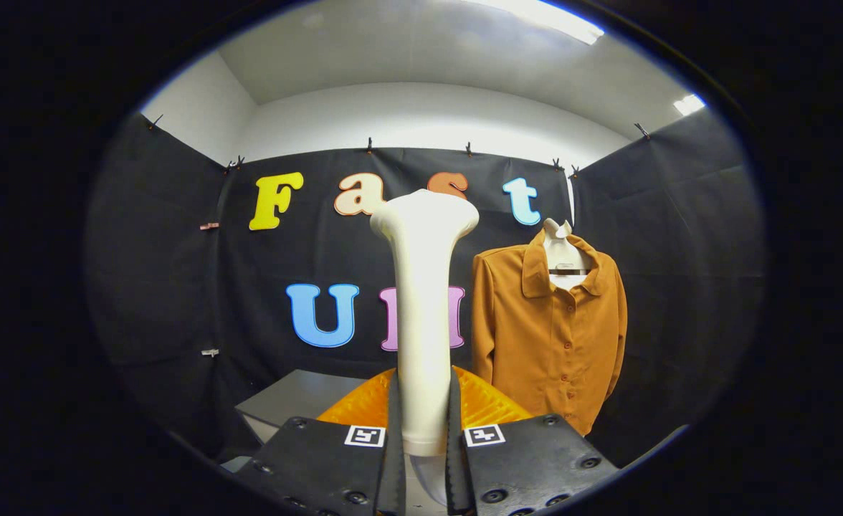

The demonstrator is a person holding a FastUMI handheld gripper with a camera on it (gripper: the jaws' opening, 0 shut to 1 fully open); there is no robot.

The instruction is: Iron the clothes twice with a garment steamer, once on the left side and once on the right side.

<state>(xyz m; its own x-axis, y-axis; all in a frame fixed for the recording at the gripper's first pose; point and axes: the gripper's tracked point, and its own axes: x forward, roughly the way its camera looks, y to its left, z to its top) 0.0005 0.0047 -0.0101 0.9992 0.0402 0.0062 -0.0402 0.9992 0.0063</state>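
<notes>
A white garment steamer (424,301) stands upright between my fingers, its flared head at the top. My gripper (422,423) is shut on the steamer's handle, both black fingers pressing its sides. Beyond the fingers and to the right hangs an orange-brown button-up shirt (549,330) on a white hanger form (562,251), against the black cloth wall. The steamer head is to the left of the shirt and apart from it.
A grey tabletop (294,401) lies low on the left, just beyond the fingers. Black cloth walls close the booth on the left, back and right.
</notes>
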